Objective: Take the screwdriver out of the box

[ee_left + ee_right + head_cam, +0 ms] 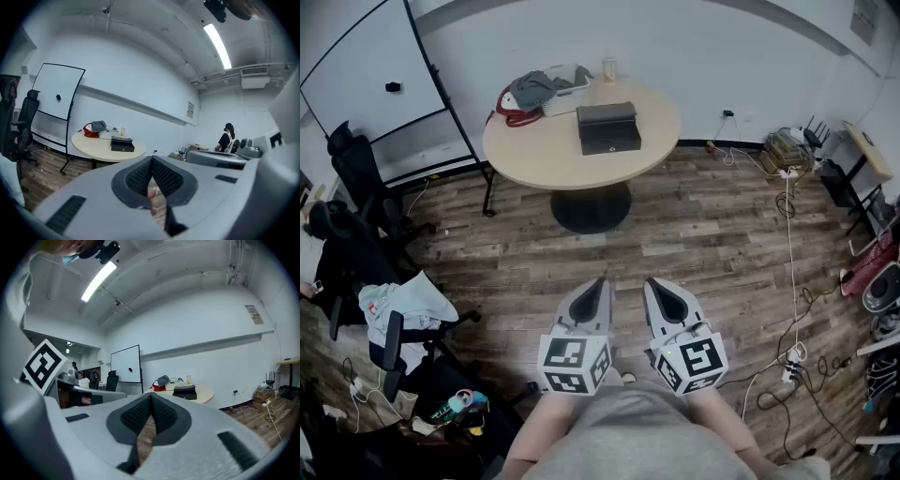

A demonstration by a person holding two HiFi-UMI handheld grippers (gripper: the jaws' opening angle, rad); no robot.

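A closed black box [607,129] sits on the round beige table [534,155] across the room; it also shows far off as the box [122,144] and the box [184,391]. No screwdriver shows anywhere. My left gripper [598,283] and right gripper [652,284] hover side by side over the wooden floor, close to my body and far short of the table. Both point toward the table. The left gripper [152,160] has its jaws meeting at the tip with nothing between them. The right gripper [151,397] is likewise shut and empty.
A red and grey bundle [525,94], a white tray and a cup [608,67] lie on the table's far side. A whiteboard [366,66] and black chairs [356,178] stand at the left. Cables and a power strip [789,361] trail over the floor at the right. A person [228,137] stands far off.
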